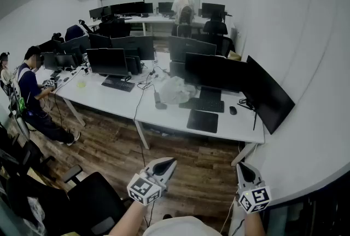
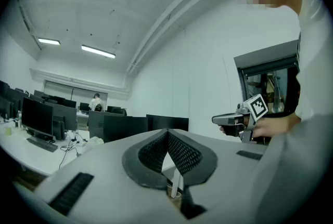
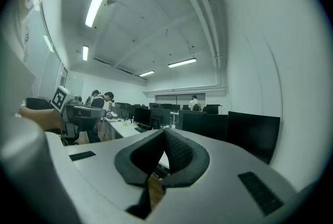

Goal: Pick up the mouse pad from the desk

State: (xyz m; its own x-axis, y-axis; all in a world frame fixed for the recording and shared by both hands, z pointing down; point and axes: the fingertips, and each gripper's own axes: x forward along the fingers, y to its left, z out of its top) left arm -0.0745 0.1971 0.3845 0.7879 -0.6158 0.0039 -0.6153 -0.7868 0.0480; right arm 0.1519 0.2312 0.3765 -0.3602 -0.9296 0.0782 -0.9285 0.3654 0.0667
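Floorboards (image 1: 115, 147) fill the ground between the person and a long white bench (image 1: 109, 99) that stands well ahead in the head view. Dark monitors line its far side, the largest (image 1: 268, 95) angled at the right end against the wall. A black office chair (image 1: 93, 199) sits at the lower left, a seated person (image 1: 30, 87) works at the bench's left end, and another person (image 1: 183, 7) stands by the rear row of desks. A crumpled white bundle (image 1: 175, 90) lies in the middle of the bench. To its right a black keyboard (image 1: 206, 104) sits under the monitors. The mouse pad (image 1: 202, 120), black and flat, lies just in front of that keyboard near the front edge of the bench, towards its right end. A small dark mouse (image 1: 233, 110) rests apart from it to the right. Both tools are held level at the bottom of the head view, well short of the bench. The left tool (image 1: 170, 161) has its jaws pressed together at the tips with nothing between them, as its own view (image 2: 167, 132) shows. The right tool (image 1: 240, 165) is likewise squeezed closed and empty (image 3: 164, 132).
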